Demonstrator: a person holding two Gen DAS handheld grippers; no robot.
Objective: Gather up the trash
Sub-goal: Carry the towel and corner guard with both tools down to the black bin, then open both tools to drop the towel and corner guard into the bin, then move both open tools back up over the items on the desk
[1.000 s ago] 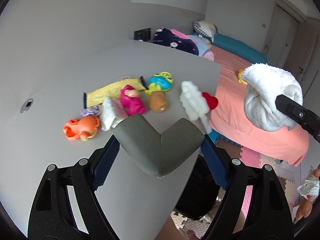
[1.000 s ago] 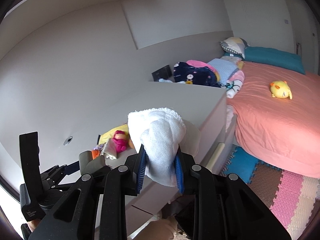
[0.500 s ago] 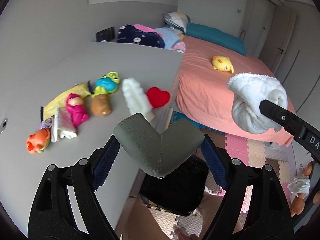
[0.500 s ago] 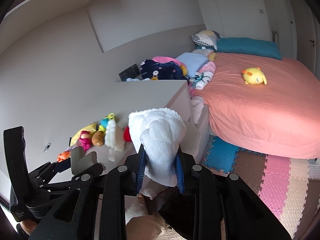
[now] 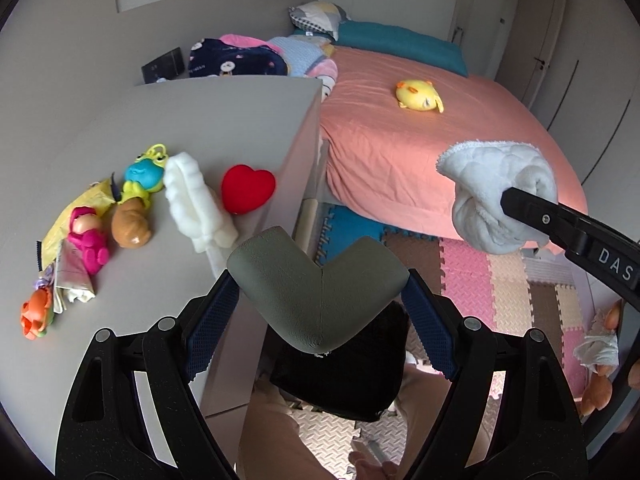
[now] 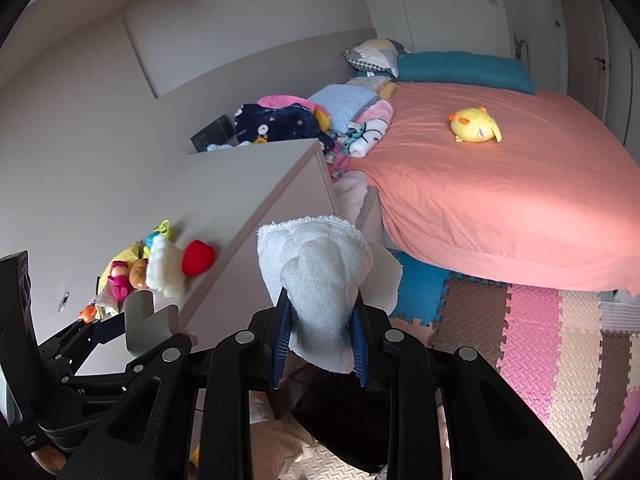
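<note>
We hold the grey corner guard [image 5: 318, 292] in the left gripper [image 5: 318, 312] and the white cloth [image 6: 320, 280] clenched in the right gripper [image 6: 320, 340], both above the black bin [image 5: 340, 376] directly below the jaws.

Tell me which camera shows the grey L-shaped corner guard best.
The left wrist view: the grey corner guard fills the centre, held between the left gripper fingers, its whole L shape visible. The right wrist view shows only a small, edge-on piece at the lower left.

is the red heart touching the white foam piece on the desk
Apart: the left wrist view shows grey desk between the red heart and the white foam piece.
</note>
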